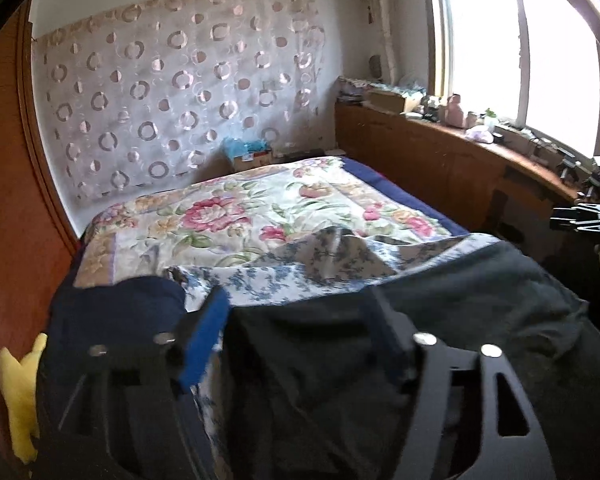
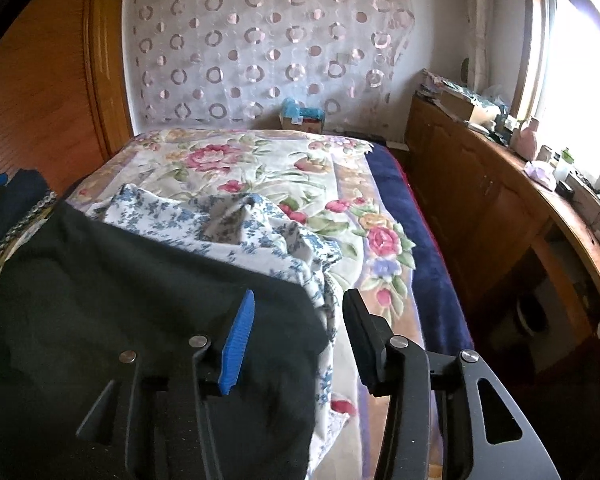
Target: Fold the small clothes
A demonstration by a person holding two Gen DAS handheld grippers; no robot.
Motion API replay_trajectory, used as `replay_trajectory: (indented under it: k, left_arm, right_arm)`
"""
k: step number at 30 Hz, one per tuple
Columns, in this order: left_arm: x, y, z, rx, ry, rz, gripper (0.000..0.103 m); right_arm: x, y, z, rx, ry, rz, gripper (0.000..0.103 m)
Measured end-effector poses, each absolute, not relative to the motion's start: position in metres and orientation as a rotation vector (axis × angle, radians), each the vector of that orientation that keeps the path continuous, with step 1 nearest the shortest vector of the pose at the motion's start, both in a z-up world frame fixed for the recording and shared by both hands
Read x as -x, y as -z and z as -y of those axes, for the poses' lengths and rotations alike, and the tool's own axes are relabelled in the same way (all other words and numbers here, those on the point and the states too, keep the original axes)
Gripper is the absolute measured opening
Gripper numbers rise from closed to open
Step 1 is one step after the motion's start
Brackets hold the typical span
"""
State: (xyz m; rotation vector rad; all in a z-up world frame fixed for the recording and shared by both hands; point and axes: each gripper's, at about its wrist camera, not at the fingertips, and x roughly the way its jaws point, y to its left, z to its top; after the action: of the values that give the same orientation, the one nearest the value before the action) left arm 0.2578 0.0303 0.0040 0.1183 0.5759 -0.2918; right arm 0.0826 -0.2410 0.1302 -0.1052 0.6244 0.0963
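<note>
A dark, almost black garment (image 1: 440, 300) (image 2: 140, 300) lies spread on the near part of the bed. Part of it rests on a crumpled white cloth with blue flowers (image 1: 300, 276) (image 2: 228, 220). My left gripper (image 1: 296, 320) is open just above the garment's left part, and dark fabric fills the gap between its fingers. My right gripper (image 2: 300, 320) is open at the garment's right corner, with its left blue pad (image 2: 238, 340) over the fabric and its other finger over the bedspread. A navy garment (image 1: 116, 312) (image 2: 16, 200) lies to the left.
The bed has a flowered bedspread (image 1: 220, 216) (image 2: 260, 168) with a blue blanket edge (image 2: 420, 248). A wooden cabinet (image 2: 480, 200) with clutter runs under the window on the right. A wardrobe (image 2: 40, 80) stands left. A cardboard box (image 2: 300, 118) sits by the wall and a yellow item (image 1: 20, 392) lies at the near left.
</note>
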Motion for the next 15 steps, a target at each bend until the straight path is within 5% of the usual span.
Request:
replay_trajectory:
  k: [15]
  left_arm:
    - [-0.155,0.04,-0.014,-0.113,0.329,-0.642,0.077]
  right_arm:
    - [0.019,-0.081,0.274,-0.011,-0.086,-0.709,0.048]
